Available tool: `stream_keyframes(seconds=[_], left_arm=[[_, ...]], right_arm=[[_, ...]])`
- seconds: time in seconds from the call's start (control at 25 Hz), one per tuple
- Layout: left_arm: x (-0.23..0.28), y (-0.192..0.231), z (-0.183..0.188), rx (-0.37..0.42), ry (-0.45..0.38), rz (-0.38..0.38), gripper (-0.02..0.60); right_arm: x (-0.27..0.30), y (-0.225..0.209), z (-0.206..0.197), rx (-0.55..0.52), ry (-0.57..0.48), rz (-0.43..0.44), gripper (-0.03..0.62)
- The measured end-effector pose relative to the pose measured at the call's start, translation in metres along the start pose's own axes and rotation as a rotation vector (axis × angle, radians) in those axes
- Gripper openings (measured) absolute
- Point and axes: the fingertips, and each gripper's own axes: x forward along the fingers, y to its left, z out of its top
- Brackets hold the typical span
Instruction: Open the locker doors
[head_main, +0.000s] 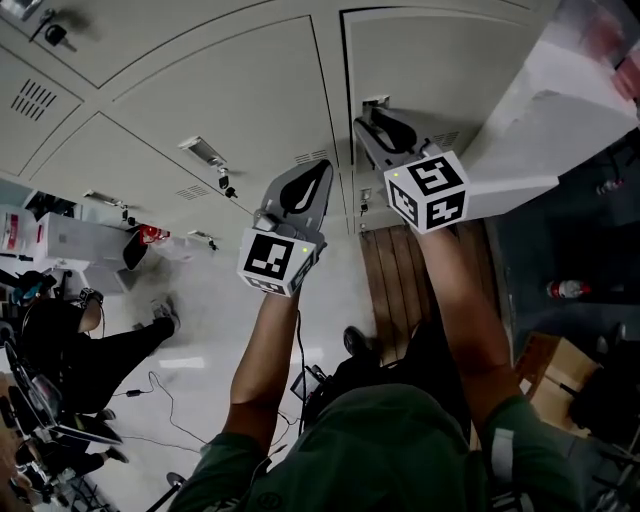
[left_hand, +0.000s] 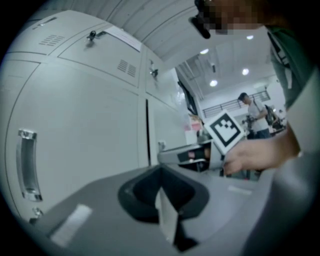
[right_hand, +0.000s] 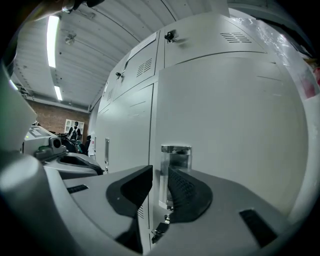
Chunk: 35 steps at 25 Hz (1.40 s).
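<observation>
the right hand-held gripper has its jaws spread around the clear handle at the left edge of the right locker door, not yet pinching it. if pulled now, the smooth handle could slip out, and a locked latch would resist. the left hand-held gripper, pressed together and empty, faces the left door. the floor is pale and glossy, with a wood strip and a seated person far left.
</observation>
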Motion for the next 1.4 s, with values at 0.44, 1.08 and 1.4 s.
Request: stream_keyframes(seconds=[0.44,1.08,1.4], left_arm=[[0.035,-0.027,0.003,-0.023,-0.033,-0.032,-0.006],[0.030,-0.137,0.010,-0.050,-0.107,-0.213,-0.006],[0.044,-0.210,0.019,-0.084,-0.131,-0.326,-0.006]], right_arm=[[-0.061,0.021,-0.005,0.010,-0.034,0.033,0.082],[-0.168,0.048,-0.034,0.039,-0.009,0.018,0.037],[-0.229,0.006,-0.055,0.082,0.020,-0.139,0.035]])
